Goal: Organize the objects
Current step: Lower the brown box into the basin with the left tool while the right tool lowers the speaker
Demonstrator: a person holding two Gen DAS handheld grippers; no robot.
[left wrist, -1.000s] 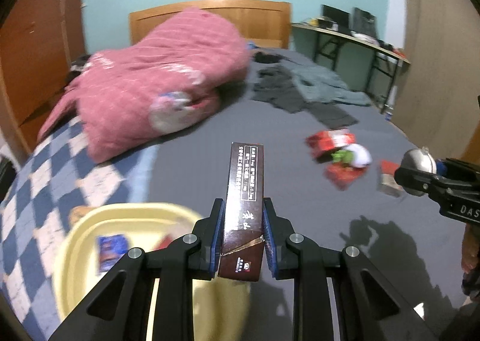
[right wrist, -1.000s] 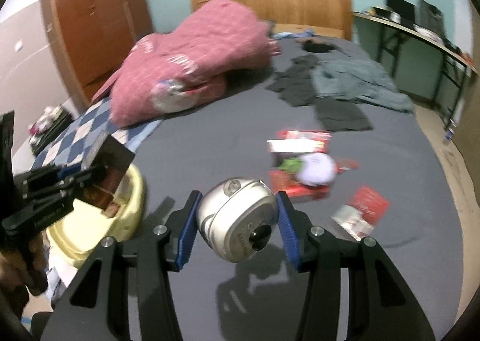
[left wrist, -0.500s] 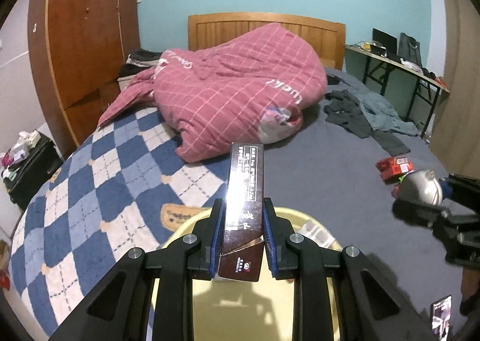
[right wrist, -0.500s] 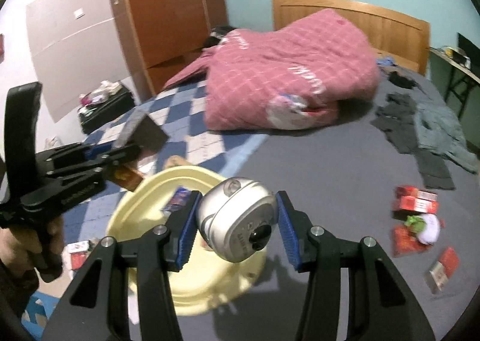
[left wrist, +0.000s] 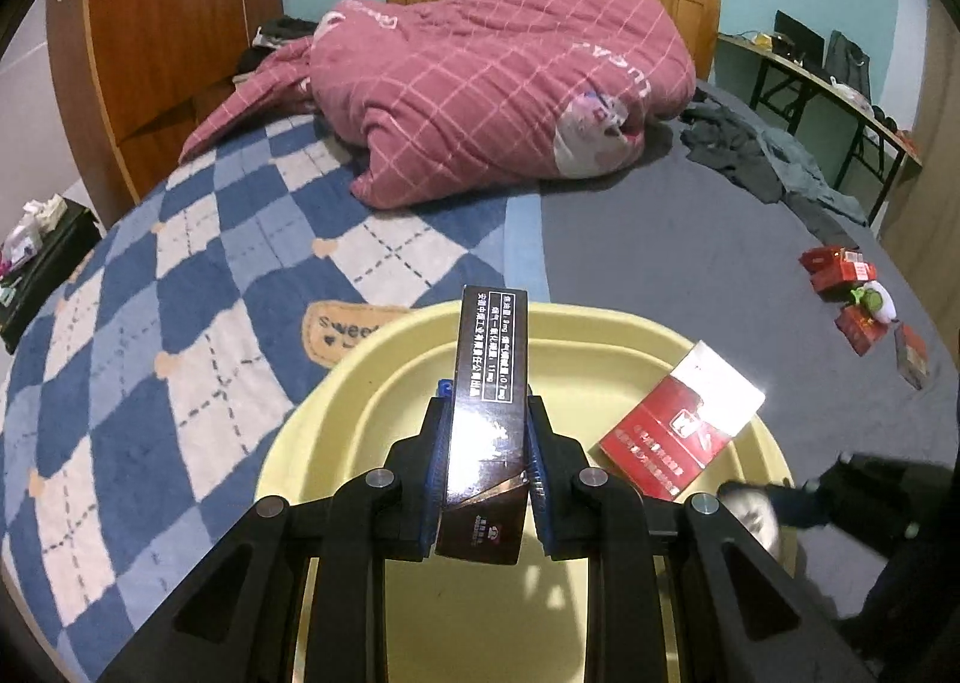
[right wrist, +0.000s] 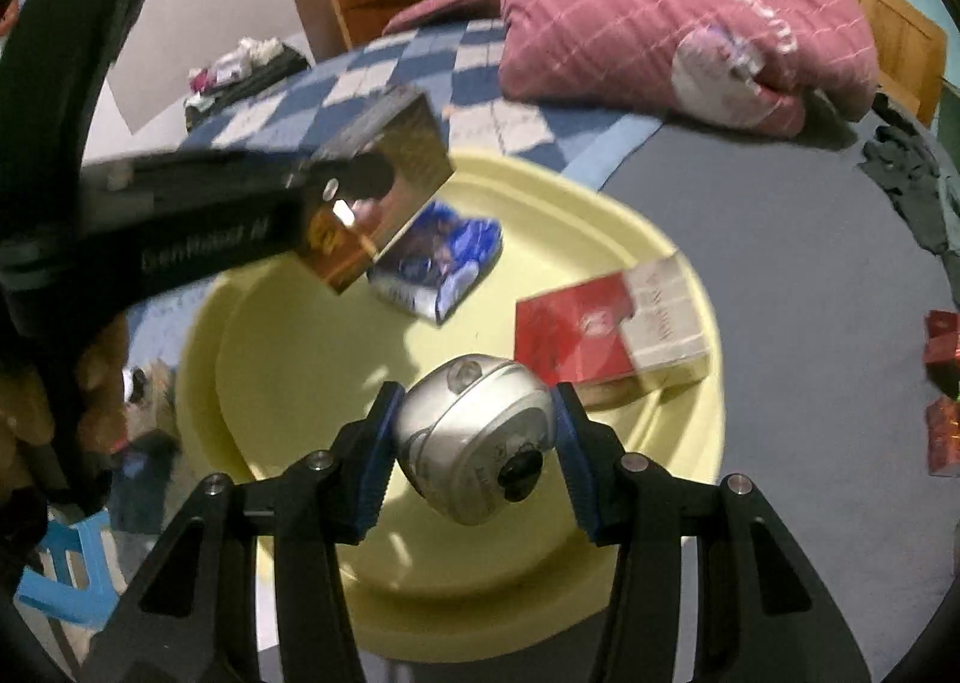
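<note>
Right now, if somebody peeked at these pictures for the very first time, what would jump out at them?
Probably the big yellow basin on the bed, with both grippers hanging over it. The left gripper squeezes a tall dark box, and the right gripper squeezes a round silver gadget. Inside the basin lie a red-and-white pack and a blue packet, and a heaped pink quilt sits further up the bed.

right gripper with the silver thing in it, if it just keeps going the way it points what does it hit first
Most likely the bare floor of the yellow basin. The right gripper, shut on the silver round object, points down into it, with the red and white pack just off to the right. Depth is hard to judge through the fisheye.
</note>
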